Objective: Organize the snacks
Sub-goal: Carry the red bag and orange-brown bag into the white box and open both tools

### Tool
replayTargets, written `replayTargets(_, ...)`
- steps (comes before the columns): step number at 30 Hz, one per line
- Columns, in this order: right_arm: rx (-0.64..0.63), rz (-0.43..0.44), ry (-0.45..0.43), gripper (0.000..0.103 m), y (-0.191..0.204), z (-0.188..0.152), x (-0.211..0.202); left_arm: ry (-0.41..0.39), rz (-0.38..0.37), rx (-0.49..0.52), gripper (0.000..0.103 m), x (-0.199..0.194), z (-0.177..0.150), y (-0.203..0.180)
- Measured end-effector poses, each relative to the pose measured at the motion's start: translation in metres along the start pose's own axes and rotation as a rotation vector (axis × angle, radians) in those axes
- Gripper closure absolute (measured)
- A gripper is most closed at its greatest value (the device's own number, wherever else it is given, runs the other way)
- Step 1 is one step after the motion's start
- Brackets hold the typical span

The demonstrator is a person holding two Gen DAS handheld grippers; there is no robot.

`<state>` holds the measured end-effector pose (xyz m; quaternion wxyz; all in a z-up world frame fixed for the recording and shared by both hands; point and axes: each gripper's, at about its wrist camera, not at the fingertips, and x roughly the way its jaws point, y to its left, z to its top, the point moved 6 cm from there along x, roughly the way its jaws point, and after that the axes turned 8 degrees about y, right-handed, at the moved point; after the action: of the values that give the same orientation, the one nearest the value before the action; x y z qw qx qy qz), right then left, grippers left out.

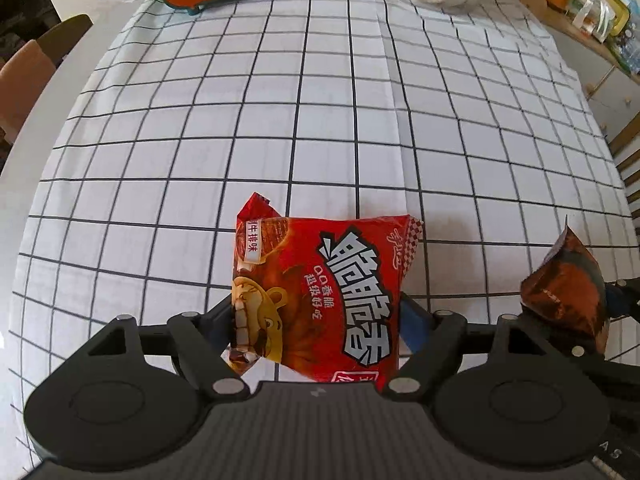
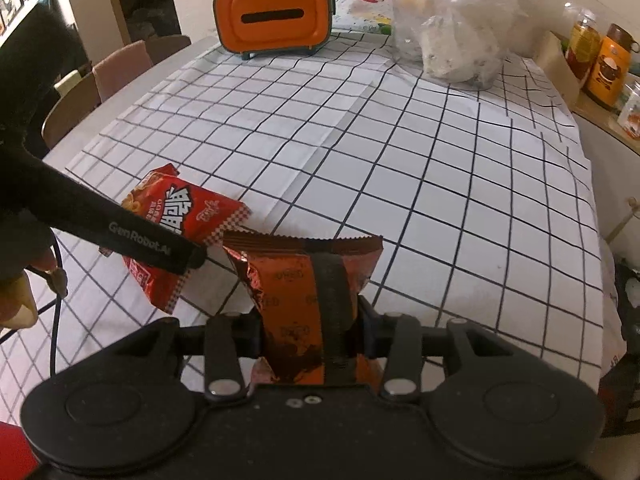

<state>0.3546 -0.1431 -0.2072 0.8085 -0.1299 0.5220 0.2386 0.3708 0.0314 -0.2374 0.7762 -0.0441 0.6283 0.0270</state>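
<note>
Left hand-held gripper (image 1: pixel 316 320) sits at the bottom middle of the left wrist view, jaws fairly wide and clamped on both sides of a red snack bag (image 1: pixel 320 296) with big white lettering and a grinning cartoon face. The bag fills the gap between the fingers and sticks up toward the centre of the frame.

Right hand-held gripper (image 2: pixel 312 336) is at the bottom middle of its own view, jaws much narrower, pinching a dark reddish-brown foil snack pack (image 2: pixel 296 304) whose crimped top edge fans out above the fingers. That same pack shows at the right edge of the left wrist view, and the red bag shows at centre left of the right wrist view, partly behind the black body of the left tool.

Both packs hang over a bench covered with a white cloth with a black grid (image 2: pixel 400 168). Further out, at the top of the right wrist view, an orange tissue box (image 2: pixel 274 20) stands at the far end, and a crumpled clear plastic bag (image 2: pixel 452 28) sits to its right. Chairs (image 2: pixel 120 72) line the left edge, jars (image 2: pixel 600 68) the upper right.
</note>
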Motion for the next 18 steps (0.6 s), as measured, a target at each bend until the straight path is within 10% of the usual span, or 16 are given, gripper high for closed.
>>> replayTargets(18,0.044,-0.033,-0.077,0.062,0.018,-0.004,-0.108,-0.120,-0.046,0.088,0.023,-0.115,-0.037,-0.012)
